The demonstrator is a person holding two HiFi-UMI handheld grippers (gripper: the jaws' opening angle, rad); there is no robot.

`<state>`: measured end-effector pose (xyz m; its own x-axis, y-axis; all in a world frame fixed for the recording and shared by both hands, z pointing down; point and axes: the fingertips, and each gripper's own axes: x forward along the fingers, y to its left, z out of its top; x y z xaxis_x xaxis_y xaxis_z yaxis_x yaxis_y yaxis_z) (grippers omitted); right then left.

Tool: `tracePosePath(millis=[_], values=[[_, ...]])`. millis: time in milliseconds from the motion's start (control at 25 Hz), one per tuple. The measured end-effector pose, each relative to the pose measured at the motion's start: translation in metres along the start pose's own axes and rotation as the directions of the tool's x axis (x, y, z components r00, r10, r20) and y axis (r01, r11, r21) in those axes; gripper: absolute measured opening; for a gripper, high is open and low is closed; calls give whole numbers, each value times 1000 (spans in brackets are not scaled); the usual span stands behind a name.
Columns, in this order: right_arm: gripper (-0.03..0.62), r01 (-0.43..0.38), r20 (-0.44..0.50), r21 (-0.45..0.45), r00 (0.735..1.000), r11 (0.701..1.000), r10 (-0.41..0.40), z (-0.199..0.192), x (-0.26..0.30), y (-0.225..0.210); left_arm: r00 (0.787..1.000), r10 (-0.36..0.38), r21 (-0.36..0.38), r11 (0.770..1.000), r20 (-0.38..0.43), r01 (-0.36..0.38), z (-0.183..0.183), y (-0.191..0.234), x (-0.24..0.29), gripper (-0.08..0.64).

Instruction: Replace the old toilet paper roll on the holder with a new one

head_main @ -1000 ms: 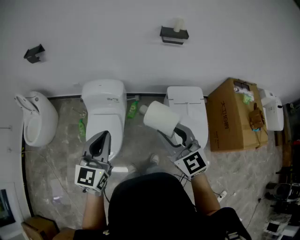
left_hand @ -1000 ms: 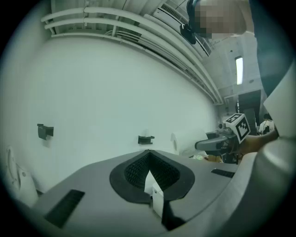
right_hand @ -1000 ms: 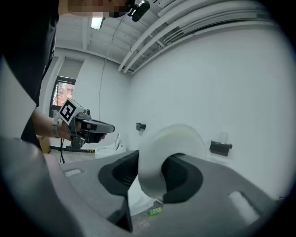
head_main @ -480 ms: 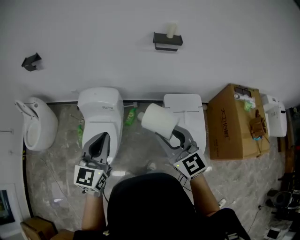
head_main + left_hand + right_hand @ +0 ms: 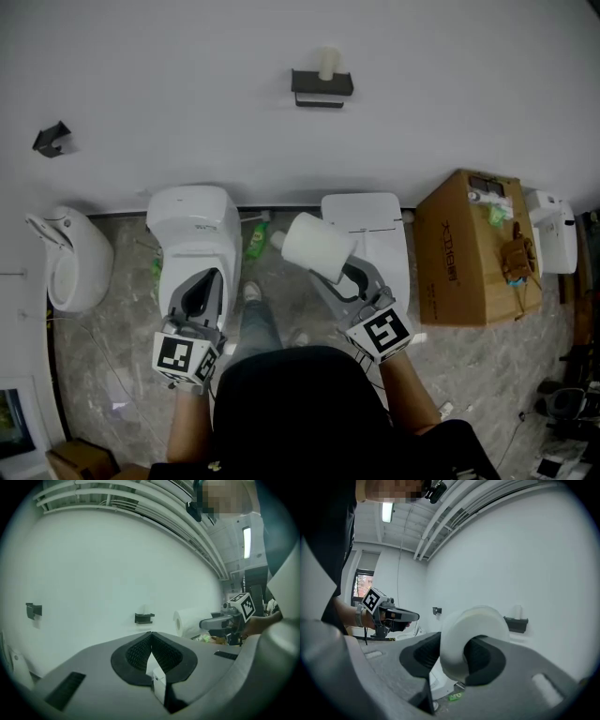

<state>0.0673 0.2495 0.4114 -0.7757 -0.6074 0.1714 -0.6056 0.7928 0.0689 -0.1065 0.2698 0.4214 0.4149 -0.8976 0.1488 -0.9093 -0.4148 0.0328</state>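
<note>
Your right claw (image 5: 332, 266) grips the new roll (image 5: 317, 246); the holder (image 5: 322, 86) lies straight ahead, well apart, nearer it than your closed, empty left claw (image 5: 206, 277)

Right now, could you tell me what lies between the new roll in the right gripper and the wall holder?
Only bare white wall, as the head view shows, from the roll up to the holder.
</note>
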Motion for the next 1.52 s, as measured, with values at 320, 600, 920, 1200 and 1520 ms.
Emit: tracePosePath(millis=[320, 600, 920, 1200, 1520], values=[[144, 54, -20, 10, 998, 998, -54, 7, 68, -48, 999, -45, -39, 998, 13, 46, 4, 63, 67, 14], [144, 115, -43, 22, 993, 993, -114, 18, 146, -98, 994, -111, -49, 992, 14, 112, 19, 135, 142, 14], [144, 209, -59, 31, 977, 977, -207, 25, 216, -141, 970, -241, 4, 970, -9, 241, 22, 188, 205, 14], [144, 274, -73, 41, 960, 961, -271, 29, 252, -159, 951, -308, -7, 952, -18, 307, 24, 224, 238, 14], [144, 362, -103, 84, 930, 928, -353, 23, 240, -183, 926, -376, 22, 926, -44, 377, 24, 215, 277, 14]])
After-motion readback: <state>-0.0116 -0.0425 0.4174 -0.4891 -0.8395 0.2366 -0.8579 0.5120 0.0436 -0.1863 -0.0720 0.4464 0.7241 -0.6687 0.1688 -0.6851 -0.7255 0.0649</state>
